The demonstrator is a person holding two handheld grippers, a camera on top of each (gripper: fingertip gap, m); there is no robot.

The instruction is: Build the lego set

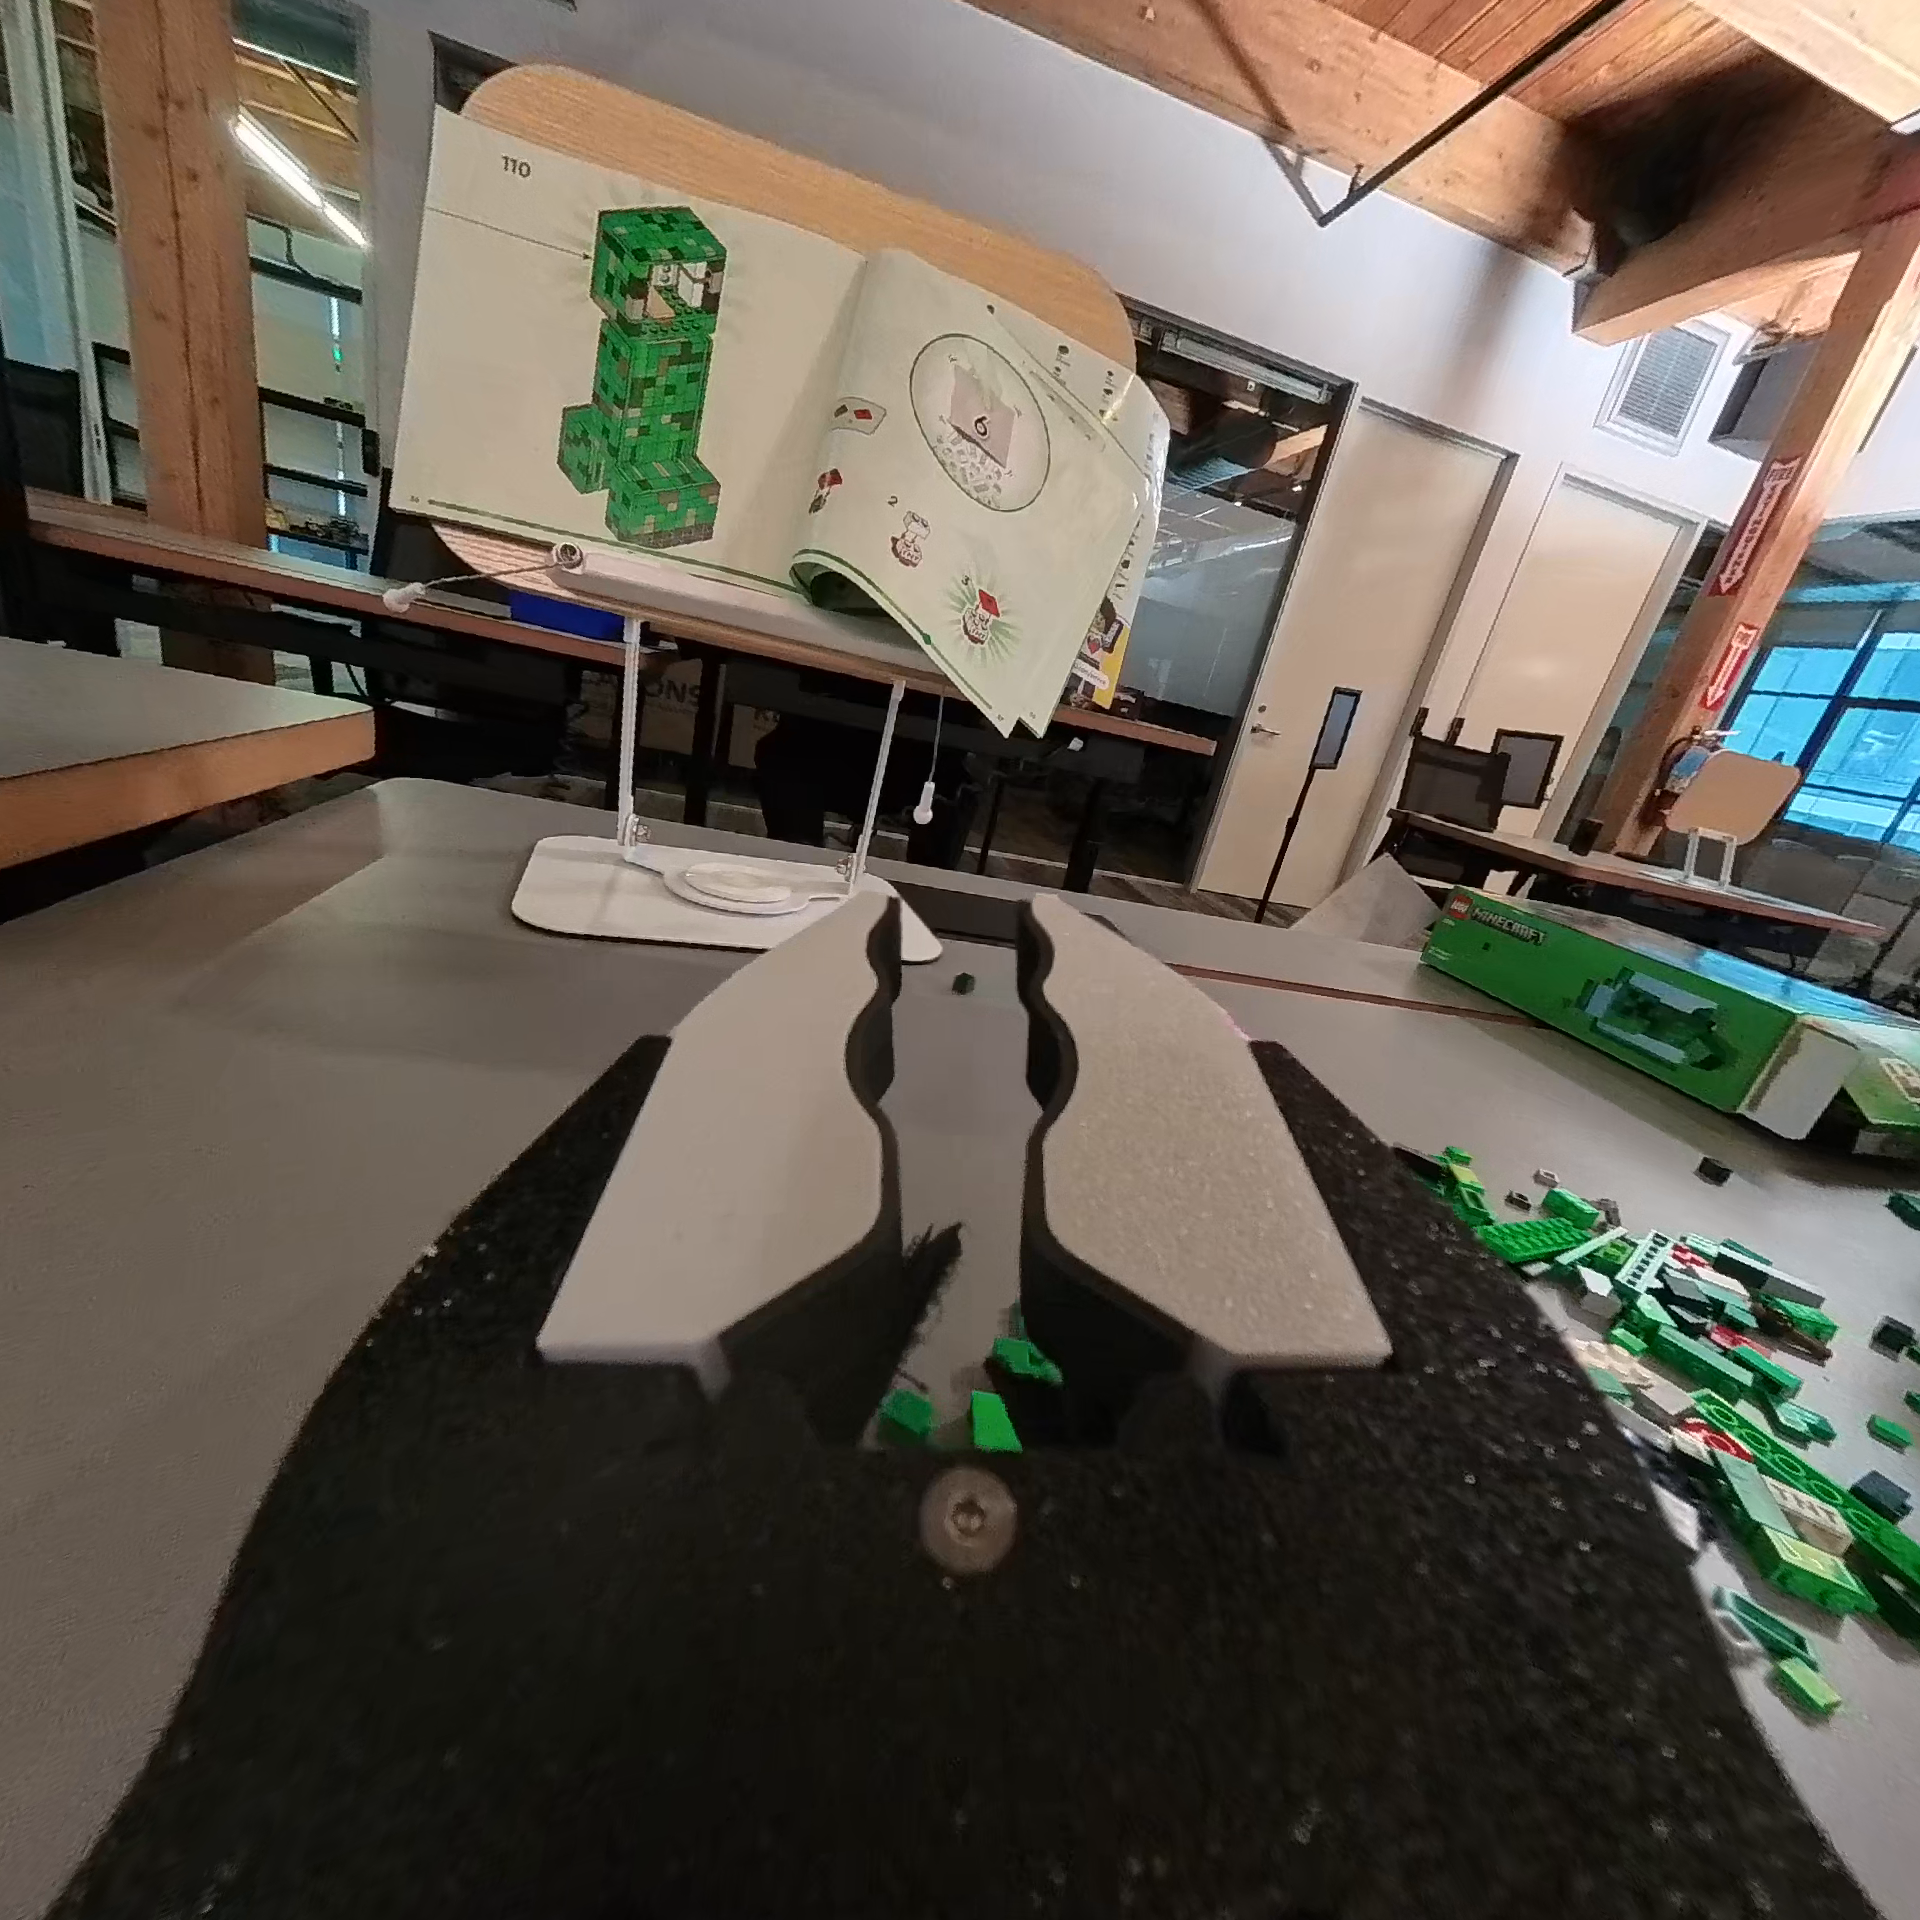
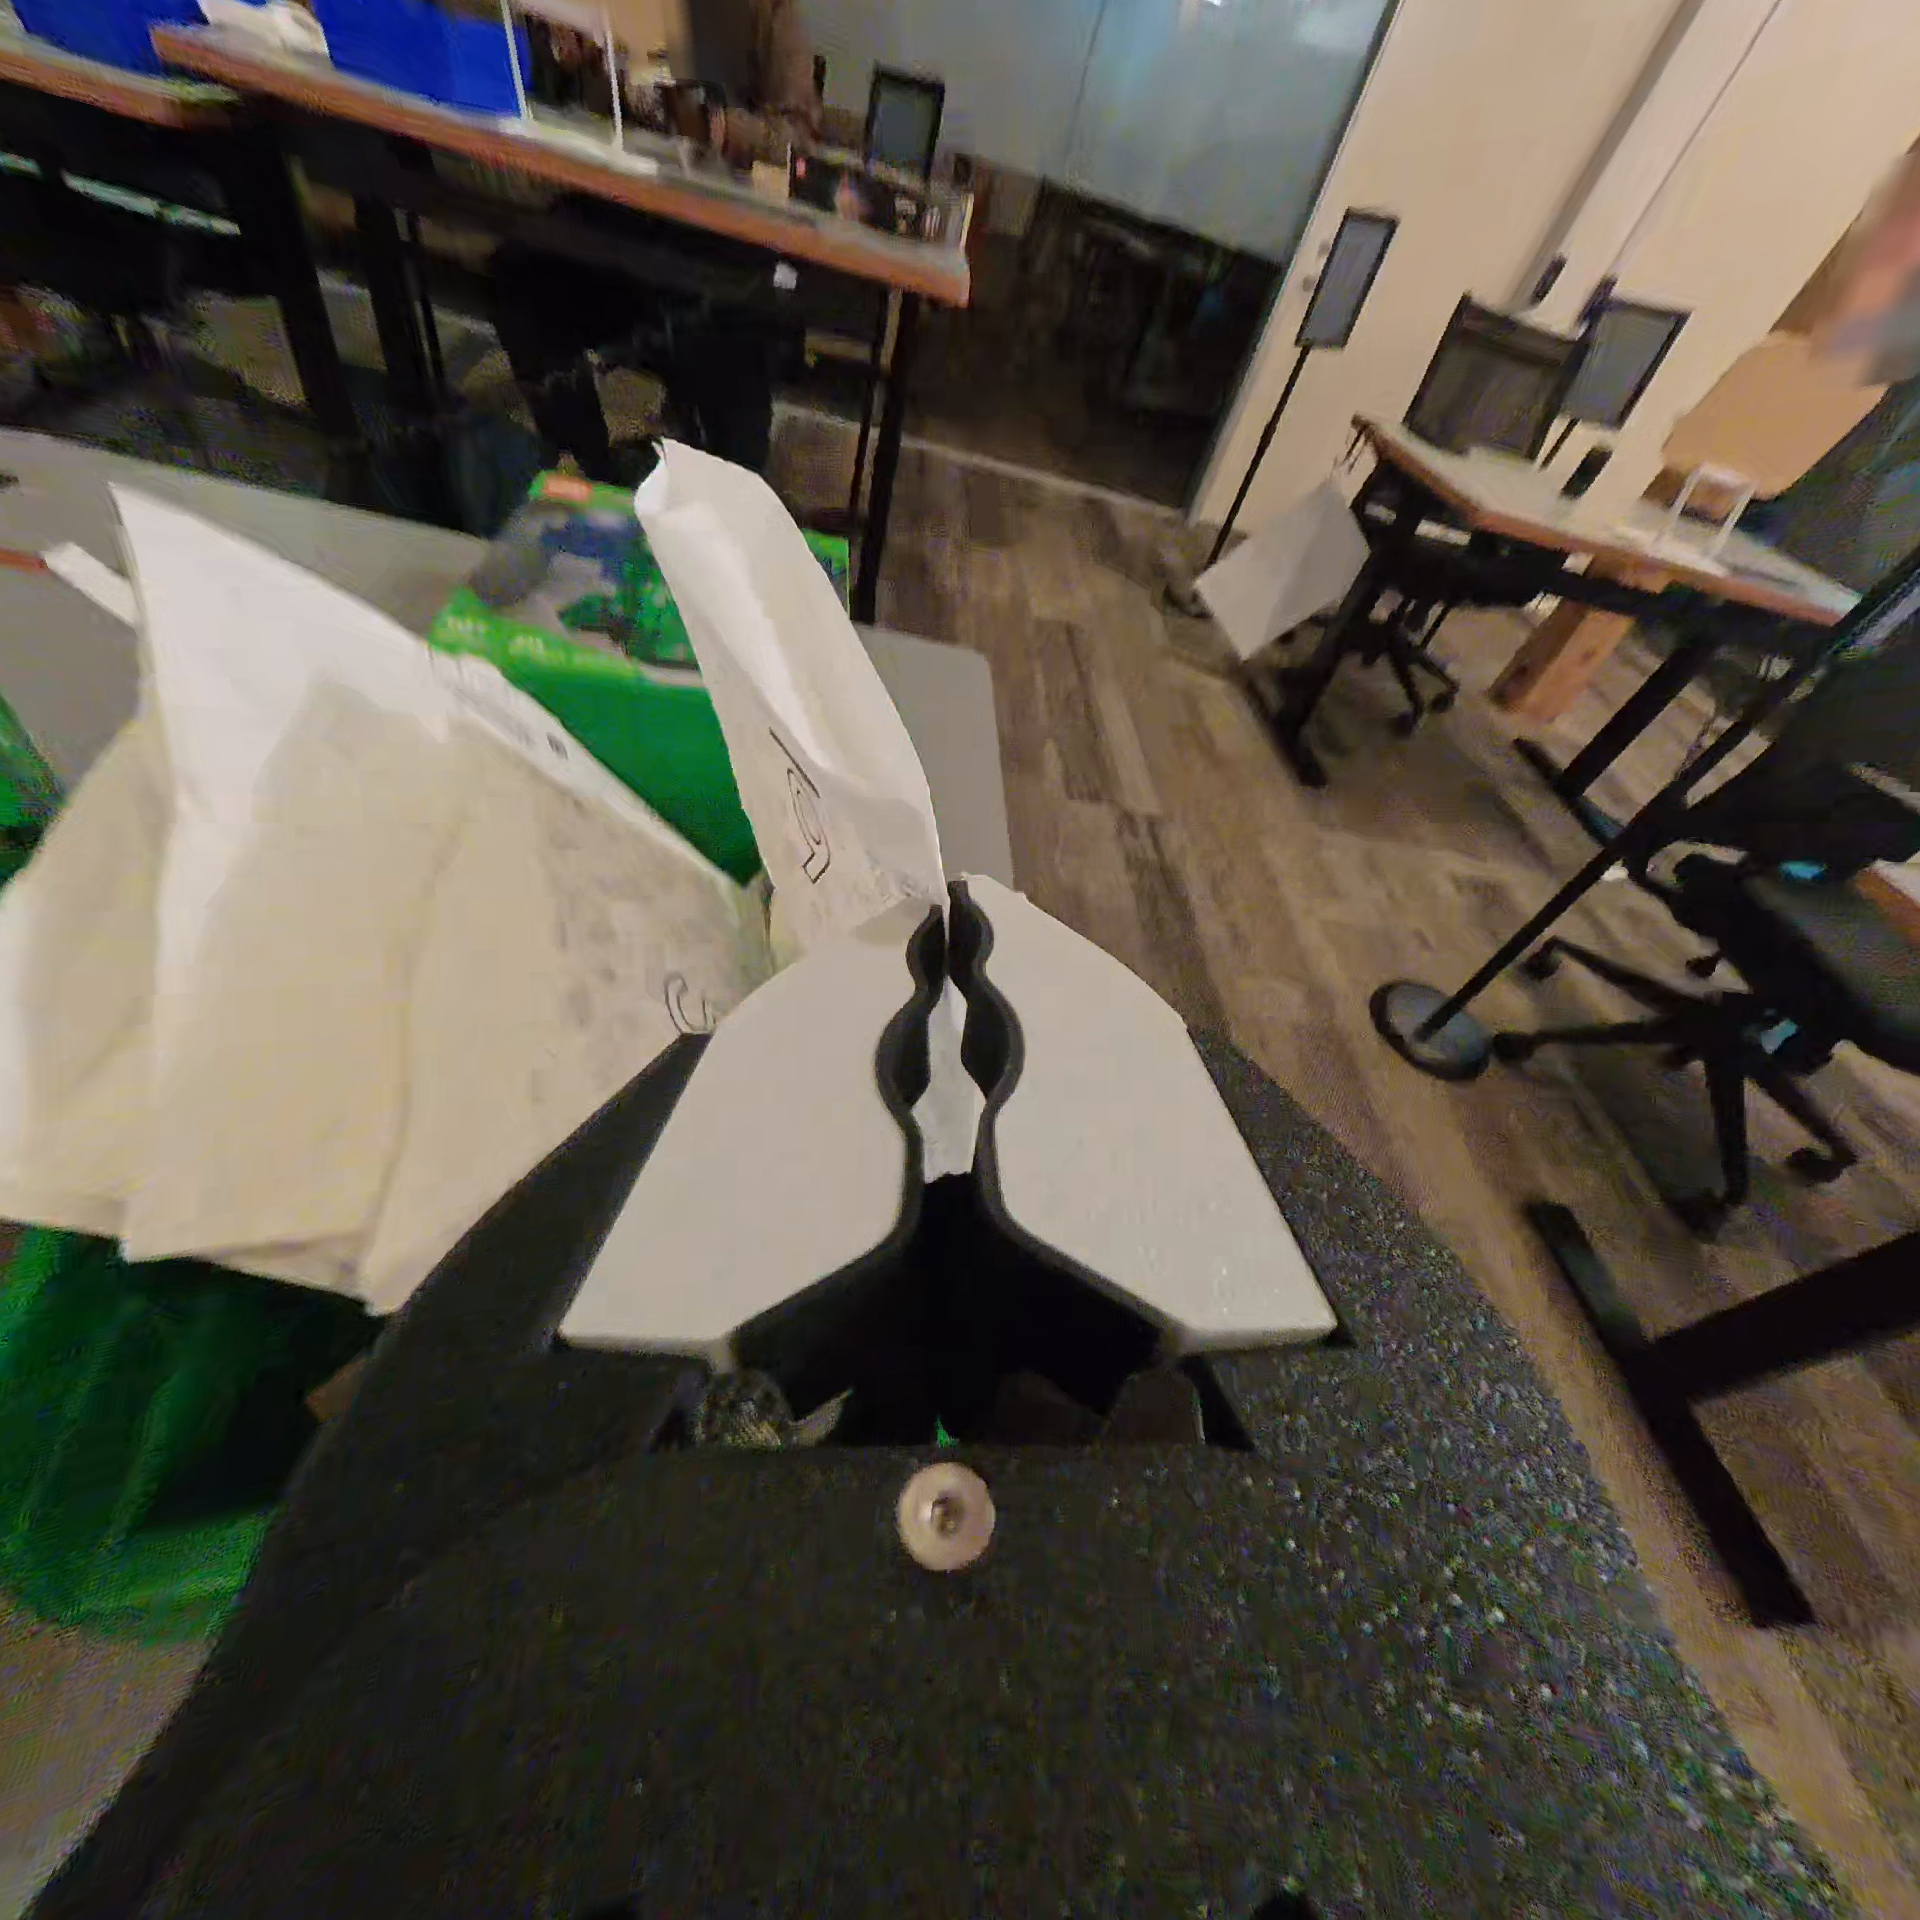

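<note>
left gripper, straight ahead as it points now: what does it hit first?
Probably the small dark brick on the table just past the open left gripper; beyond it, the white base of the book stand. Depth is unclear.

paper bag (image 2: 312, 883) left edge cropped, blurred

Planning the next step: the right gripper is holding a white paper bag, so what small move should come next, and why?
Probably carry the paper bag aside, clear of the bricks, and let go. The right gripper is shut on its torn edge, it hangs limp, and the left gripper is open, holding nothing.
</note>
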